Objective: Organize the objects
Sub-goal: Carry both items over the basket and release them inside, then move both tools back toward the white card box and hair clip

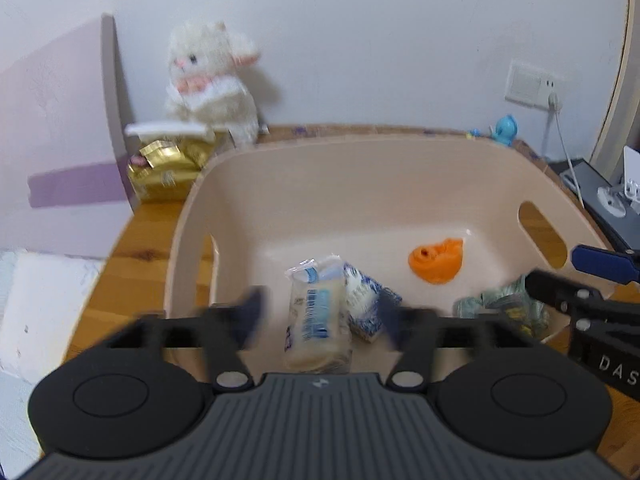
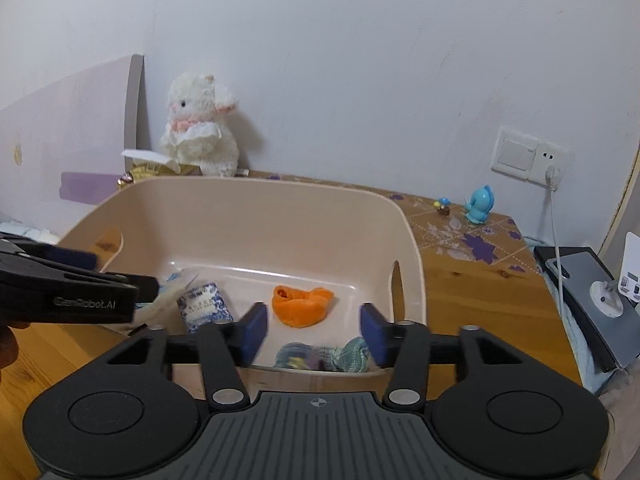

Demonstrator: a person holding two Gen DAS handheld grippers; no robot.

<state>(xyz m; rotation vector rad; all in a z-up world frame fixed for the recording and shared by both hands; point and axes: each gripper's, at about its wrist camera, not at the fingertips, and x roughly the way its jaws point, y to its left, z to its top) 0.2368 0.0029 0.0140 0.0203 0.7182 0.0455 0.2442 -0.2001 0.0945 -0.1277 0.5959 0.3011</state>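
A beige plastic basket (image 1: 360, 168) (image 2: 248, 208) stands on the wooden table. In it lie a clear tissue pack with blue print (image 1: 316, 320) (image 2: 170, 288), a blue-and-white packet (image 1: 366, 300) (image 2: 204, 306), an orange cloth (image 1: 436, 260) (image 2: 302, 305) and a green-blue cloth bundle (image 1: 500, 310) (image 2: 324, 356). My left gripper (image 1: 320, 316) is open above the basket's near side, with the tissue pack between its blurred fingers; no contact shows. My right gripper (image 2: 314, 330) is open and empty above the bundle at the basket's near rim.
A white plush lamb (image 1: 212, 84) (image 2: 200, 132) and a gold box (image 1: 168, 168) stand at the back left. A blue toy figure (image 2: 480, 204) stands at the back right beside a wall socket (image 2: 528, 156). A dark device (image 2: 588, 296) lies right of the table.
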